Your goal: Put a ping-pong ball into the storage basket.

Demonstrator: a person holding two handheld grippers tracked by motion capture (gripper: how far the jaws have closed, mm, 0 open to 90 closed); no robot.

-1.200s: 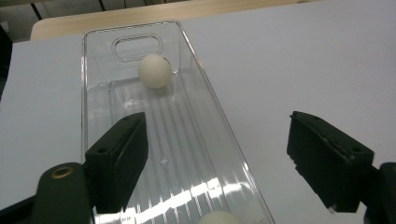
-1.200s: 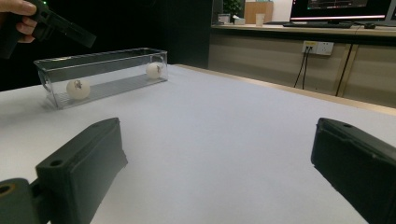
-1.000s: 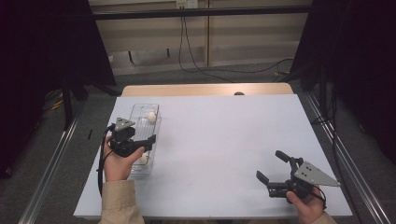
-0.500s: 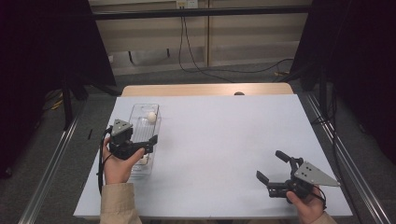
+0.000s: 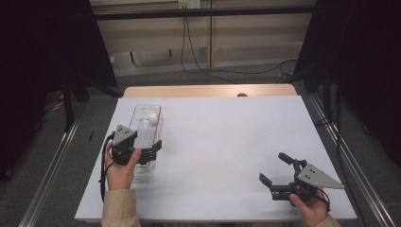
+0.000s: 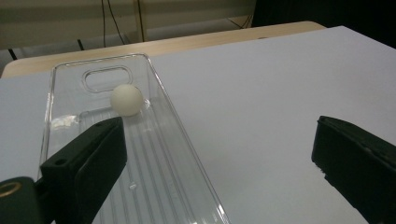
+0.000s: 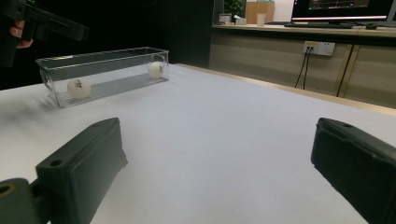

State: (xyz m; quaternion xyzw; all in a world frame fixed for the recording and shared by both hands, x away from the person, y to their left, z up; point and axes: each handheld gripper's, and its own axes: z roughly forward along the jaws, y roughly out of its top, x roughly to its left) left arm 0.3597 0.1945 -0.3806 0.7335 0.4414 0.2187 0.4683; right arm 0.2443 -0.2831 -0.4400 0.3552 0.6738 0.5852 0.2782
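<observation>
A clear plastic tray (image 5: 140, 124) lies lengthwise on the left of the white table. One white ball (image 5: 152, 117) rests at its far end, also in the left gripper view as ball (image 6: 126, 99). The right gripper view shows a second ball (image 7: 78, 87) at the tray's (image 7: 107, 55) near end. My left gripper (image 5: 152, 151) hovers open above the near half of the tray (image 6: 161, 86), with nothing between its jaws. My right gripper (image 5: 274, 169) rests open and empty low over the table at the front right, pointing toward the tray.
The white table (image 5: 227, 137) lies bare between the tray and my right gripper. A wooden strip (image 5: 208, 91) runs along its far edge. Metal rails (image 5: 52, 165) flank both sides. Cables hang by the back wall.
My left gripper has drifted slightly toward the person over the tray's near end. The right gripper and both balls have stayed put.
</observation>
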